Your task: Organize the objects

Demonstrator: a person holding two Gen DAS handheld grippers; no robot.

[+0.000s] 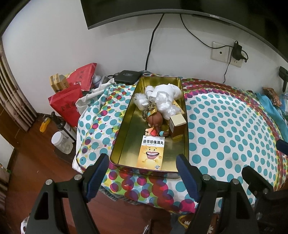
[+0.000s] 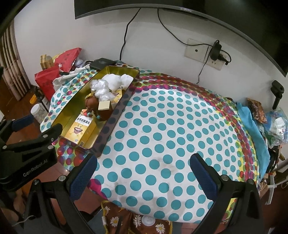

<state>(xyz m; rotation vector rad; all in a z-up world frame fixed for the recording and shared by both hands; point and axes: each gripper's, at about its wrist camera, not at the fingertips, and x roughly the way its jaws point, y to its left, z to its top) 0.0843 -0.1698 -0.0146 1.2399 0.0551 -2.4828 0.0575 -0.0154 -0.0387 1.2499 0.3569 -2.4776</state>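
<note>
The left claw (image 1: 142,172) stands wide open with nothing between its blue pads, poised just short of the near end of a gold tin tray (image 1: 126,133) that lies lengthwise away from it on the desk, which is covered in a polka-dot cloth (image 1: 225,135). The right claw (image 2: 144,172) is likewise spread wide and empty, over a bare stretch of the dotted cloth, with the tray off to its left and ahead.

Inside the tray, nearest the left claw, an orange medicine box (image 1: 152,154) with a cartoon smiling face and Chinese lettering lies flat against the near wall. Just beyond it a small figurine (image 1: 154,124) with brown hair lies on its side, and to the right of that a small brown carton (image 1: 177,126) stands against the tray's right wall. Farther in, a heap of crumpled clear plastic wrap (image 1: 162,104) and white wadding (image 1: 171,91) fills the far half.

Past the tray's far end a flat black device (image 1: 127,76) sits on the desk by the wall. To the far left are red gift bags (image 1: 66,102), a dark bottle (image 1: 64,126) and a clear jar with a white lid (image 1: 60,142). On the wall beyond hang a monitor (image 1: 162,9) with trailing cables and a socket plate with a plugged-in adapter (image 1: 237,50).
</note>
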